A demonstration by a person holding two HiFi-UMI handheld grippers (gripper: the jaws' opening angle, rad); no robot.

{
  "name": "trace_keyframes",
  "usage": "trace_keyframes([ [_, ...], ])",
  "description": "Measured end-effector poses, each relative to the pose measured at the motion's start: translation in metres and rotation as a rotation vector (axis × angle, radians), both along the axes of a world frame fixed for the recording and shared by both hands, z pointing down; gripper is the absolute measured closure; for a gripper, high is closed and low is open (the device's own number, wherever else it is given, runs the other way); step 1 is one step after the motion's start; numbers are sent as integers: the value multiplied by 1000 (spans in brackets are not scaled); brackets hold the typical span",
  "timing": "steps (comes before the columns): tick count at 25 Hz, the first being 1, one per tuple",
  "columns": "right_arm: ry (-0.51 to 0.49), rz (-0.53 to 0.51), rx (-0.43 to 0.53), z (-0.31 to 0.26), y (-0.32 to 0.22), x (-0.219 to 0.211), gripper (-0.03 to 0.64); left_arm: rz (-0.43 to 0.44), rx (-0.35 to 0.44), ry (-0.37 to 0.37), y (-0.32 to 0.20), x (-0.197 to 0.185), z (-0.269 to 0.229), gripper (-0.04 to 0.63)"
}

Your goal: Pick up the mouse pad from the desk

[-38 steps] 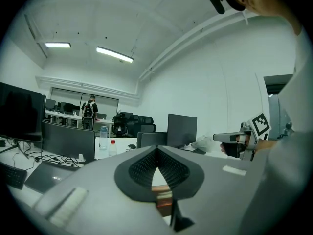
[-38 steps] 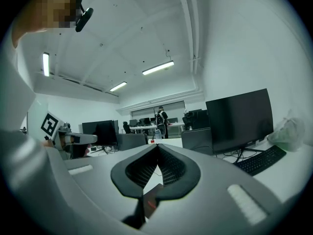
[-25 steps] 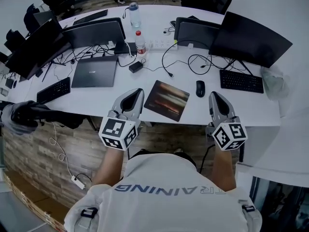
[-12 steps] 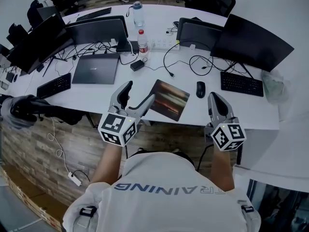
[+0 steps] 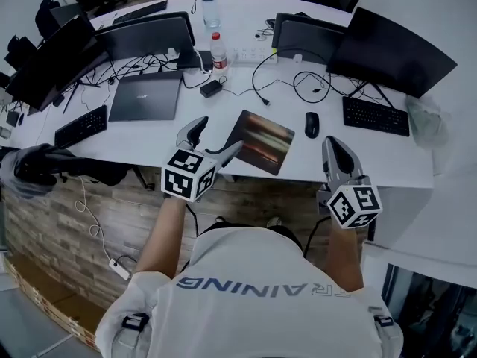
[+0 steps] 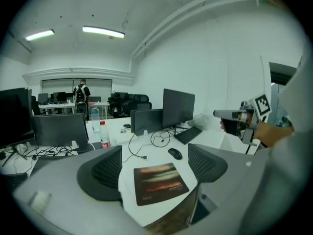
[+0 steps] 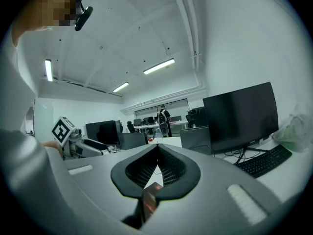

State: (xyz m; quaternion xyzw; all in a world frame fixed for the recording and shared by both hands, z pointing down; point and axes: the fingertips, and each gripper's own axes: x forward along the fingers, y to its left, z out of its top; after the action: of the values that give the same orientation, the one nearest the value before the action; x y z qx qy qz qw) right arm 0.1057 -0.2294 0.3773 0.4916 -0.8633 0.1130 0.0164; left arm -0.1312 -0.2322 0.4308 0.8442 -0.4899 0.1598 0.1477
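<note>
Clearly an approach, not yet a grasp. Plays out over a white desk (image 5: 141,142), loaded at the back with monitors (image 5: 391,51), a closed laptop (image 5: 145,97) and keyboards (image 5: 375,116). Shows the mouse pad (image 5: 261,141) lying flat near the front edge, forward and right of the laptop, untouched and not yet lifted. Finds the left gripper (image 5: 220,134) low at the pad's near left corner, tipped gently downward at the end of a forearm (image 5: 168,233) reaching forward, with jaws just now opening to their full spread; frames the mouse pad between those jaws in the left gripper view, yet grips nothing and presses on nothing. Holds the right gripper (image 5: 332,144) close to level at the desk's front edge, off to the right of the pad and apart from it, jaws together on nothing. Calls next, by the look of it, for lowering one wide jaw to the pad's near edge, working it under that thin edge, then closing and raising. Probably needs a shallow angle, or a drag toward the desk's front edge, to win a lip worth pinching. Leaves the black computer mouse (image 5: 311,124) just right of the pad, at risk of a nudge from any sideways slide.
</note>
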Motion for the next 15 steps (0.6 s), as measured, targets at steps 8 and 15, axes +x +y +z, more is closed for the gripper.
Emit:
trace_keyframes([
  [8,10,31,-54,18,3,10,604,33,-178,-154,-30,6,99,198],
  [15,22,38,-116,44,-4,10,604,69,-414,-251,-42,8,216,202],
])
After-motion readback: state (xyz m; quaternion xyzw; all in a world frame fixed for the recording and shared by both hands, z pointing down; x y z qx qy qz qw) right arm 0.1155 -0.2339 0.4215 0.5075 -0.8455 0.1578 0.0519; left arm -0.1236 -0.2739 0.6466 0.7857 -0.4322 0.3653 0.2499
